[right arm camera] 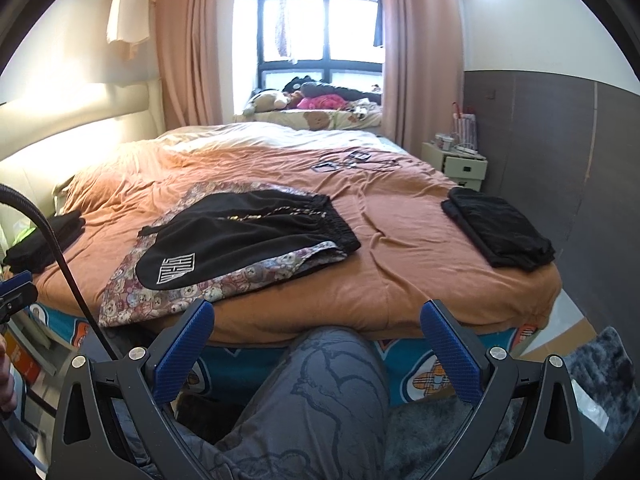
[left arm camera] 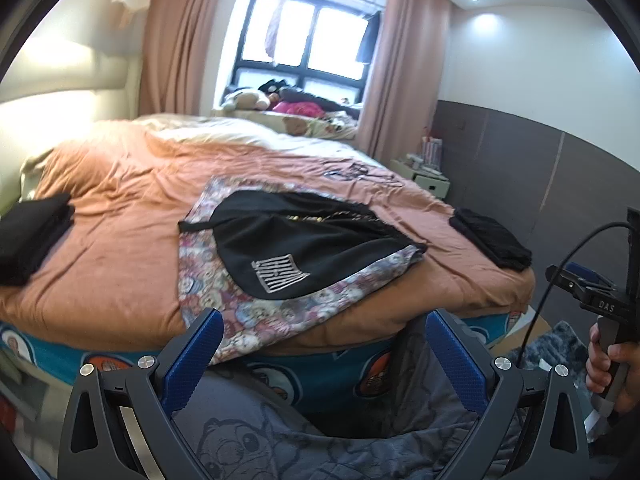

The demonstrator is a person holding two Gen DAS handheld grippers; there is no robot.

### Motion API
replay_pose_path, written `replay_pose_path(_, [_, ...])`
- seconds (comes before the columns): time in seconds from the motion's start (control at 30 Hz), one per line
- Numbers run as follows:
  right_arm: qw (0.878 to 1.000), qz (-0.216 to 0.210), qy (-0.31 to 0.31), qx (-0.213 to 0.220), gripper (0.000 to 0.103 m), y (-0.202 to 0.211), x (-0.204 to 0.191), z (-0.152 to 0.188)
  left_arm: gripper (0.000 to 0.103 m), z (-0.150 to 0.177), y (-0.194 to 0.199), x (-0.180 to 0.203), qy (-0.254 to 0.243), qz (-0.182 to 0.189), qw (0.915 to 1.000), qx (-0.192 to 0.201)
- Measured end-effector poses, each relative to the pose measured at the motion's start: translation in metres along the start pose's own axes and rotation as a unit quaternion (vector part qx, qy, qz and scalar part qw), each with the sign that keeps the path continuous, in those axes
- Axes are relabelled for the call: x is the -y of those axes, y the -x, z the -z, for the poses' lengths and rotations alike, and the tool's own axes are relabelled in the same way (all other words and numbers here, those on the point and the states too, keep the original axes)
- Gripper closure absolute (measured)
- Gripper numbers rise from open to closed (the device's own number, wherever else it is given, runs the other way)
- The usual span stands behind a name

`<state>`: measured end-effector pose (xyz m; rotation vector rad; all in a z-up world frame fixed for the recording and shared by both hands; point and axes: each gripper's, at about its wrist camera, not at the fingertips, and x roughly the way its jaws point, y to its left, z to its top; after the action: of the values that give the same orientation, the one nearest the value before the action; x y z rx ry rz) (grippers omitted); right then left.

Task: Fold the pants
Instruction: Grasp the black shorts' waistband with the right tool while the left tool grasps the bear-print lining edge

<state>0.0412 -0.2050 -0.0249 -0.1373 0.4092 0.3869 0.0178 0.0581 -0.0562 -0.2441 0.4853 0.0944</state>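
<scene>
We see black shorts [right arm camera: 248, 232] with a white striped emblem, on a bear-print cloth [right arm camera: 132, 292]; the bed [right arm camera: 420, 240] cover is orange-brown, and both tools' pads [left arm camera: 192, 360] are blue.

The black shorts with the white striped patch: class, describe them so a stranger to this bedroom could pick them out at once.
Start at the wide bed with the orange-brown cover. Near its front edge lies a teddy-bear-print fabric, and spread unfolded on top are the black shorts with the white striped patch. The two other black garments, one at the bed's left edge and one at its right, are folded and plain.
</scene>
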Motion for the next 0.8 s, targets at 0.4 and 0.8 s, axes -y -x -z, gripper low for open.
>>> replay_pose_path(0.4, [0.998,-0.042,0.006,-0.048,0.000,-0.056,0.007,-0.014,0.012,0.019,-0.046,-0.059,0.091,-0.023,0.9942,-0.053])
replay_pose_path(0.8, [0.995,-0.053,0.000,-0.085,0.000,-0.102,0.021,-0.025,0.012,0.040,-0.107,-0.119,0.191,0.008,0.9754,-0.111])
